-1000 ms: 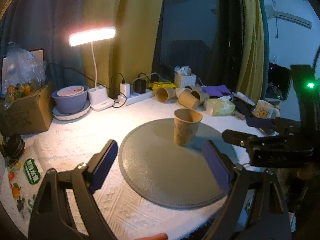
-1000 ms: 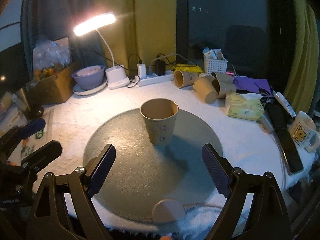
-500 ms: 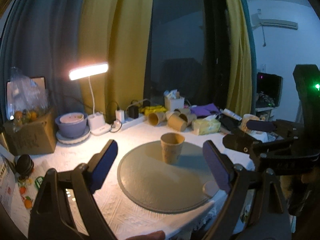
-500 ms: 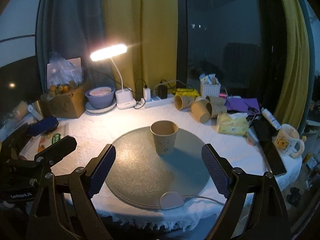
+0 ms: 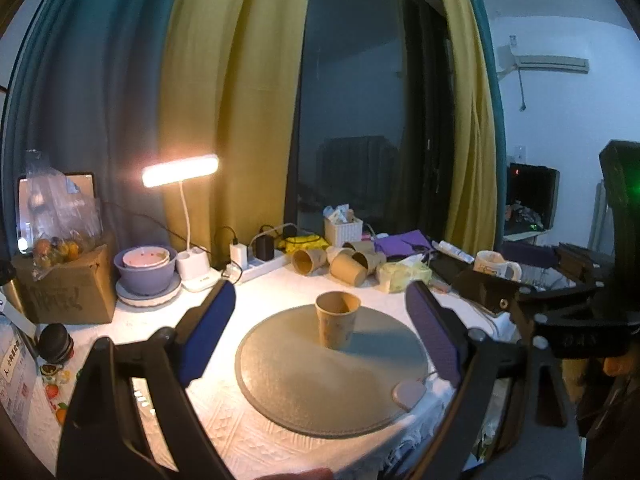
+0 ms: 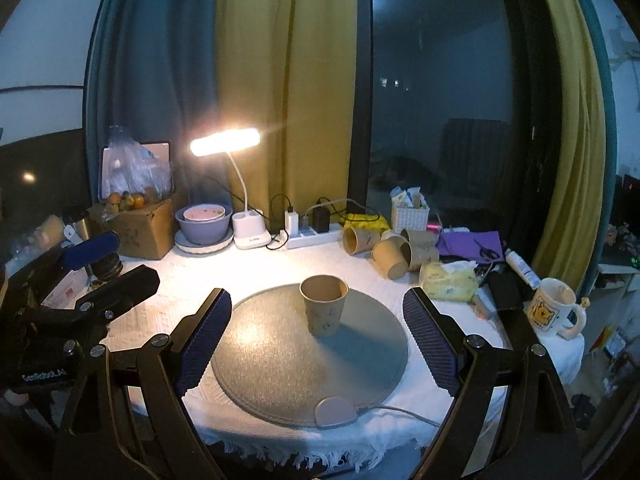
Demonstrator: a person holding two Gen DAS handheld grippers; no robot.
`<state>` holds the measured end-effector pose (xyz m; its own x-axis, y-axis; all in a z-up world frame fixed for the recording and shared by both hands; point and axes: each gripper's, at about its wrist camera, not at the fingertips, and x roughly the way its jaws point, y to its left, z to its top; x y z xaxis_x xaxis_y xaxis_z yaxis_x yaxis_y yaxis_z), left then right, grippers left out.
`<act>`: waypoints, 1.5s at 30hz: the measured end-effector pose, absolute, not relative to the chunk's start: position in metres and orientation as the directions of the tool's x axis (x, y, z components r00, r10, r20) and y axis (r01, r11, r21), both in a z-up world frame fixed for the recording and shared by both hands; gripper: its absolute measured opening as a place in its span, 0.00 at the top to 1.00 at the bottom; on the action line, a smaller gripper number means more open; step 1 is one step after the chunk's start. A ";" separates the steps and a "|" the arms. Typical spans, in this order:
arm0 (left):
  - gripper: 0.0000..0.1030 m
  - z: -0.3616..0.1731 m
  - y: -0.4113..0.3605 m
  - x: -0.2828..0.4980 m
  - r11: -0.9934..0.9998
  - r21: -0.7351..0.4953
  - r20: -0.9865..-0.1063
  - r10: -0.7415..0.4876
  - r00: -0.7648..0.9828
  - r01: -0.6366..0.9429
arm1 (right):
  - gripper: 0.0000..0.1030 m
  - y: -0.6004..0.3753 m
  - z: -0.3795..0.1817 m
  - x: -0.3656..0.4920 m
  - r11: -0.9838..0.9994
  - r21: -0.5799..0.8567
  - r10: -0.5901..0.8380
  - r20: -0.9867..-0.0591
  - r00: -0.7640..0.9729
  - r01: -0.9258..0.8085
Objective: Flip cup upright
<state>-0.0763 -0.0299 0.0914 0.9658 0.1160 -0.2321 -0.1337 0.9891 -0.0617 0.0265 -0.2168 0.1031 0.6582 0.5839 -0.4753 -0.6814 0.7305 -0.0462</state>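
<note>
We see the left gripper [image 5: 320,340] with its pads spread wide, holding nothing, and the right gripper [image 6: 318,340] equally wide apart and empty. The paper cup [image 6: 323,305] stands upright, mouth up, on the far part of the round grey mat [image 6: 280,368], clear of both grippers. Farther right lie several tipped paper cups [image 6: 390,250]; a lit desk lamp [image 6: 225,142] stands far left on the worktop [image 6: 160,312].
</note>
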 end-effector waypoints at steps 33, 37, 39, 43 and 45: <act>0.15 0.110 -0.029 -0.086 0.991 -0.085 -0.195 0.086 0.977 -0.105 | 0.13 -0.226 0.123 0.012 0.736 -0.068 0.588 -0.431 0.685 -0.674; 0.15 0.109 -0.028 -0.085 0.991 -0.088 -0.199 0.082 0.977 -0.101 | 0.13 -0.226 0.123 0.012 0.735 -0.068 0.588 -0.432 0.684 -0.674; 0.15 0.109 -0.028 -0.085 0.991 -0.089 -0.199 0.082 0.977 -0.101 | 0.13 -0.227 0.121 0.014 0.734 -0.067 0.587 -0.436 0.682 -0.675; 0.15 0.108 -0.028 -0.084 0.991 -0.090 -0.200 0.081 0.976 -0.101 | 0.13 -0.227 0.119 0.016 0.735 -0.069 0.584 -0.441 0.681 -0.675; 0.15 0.109 -0.028 -0.085 0.991 -0.088 -0.200 0.081 0.977 -0.100 | 0.13 -0.227 0.118 0.016 0.735 -0.068 0.584 -0.444 0.680 -0.675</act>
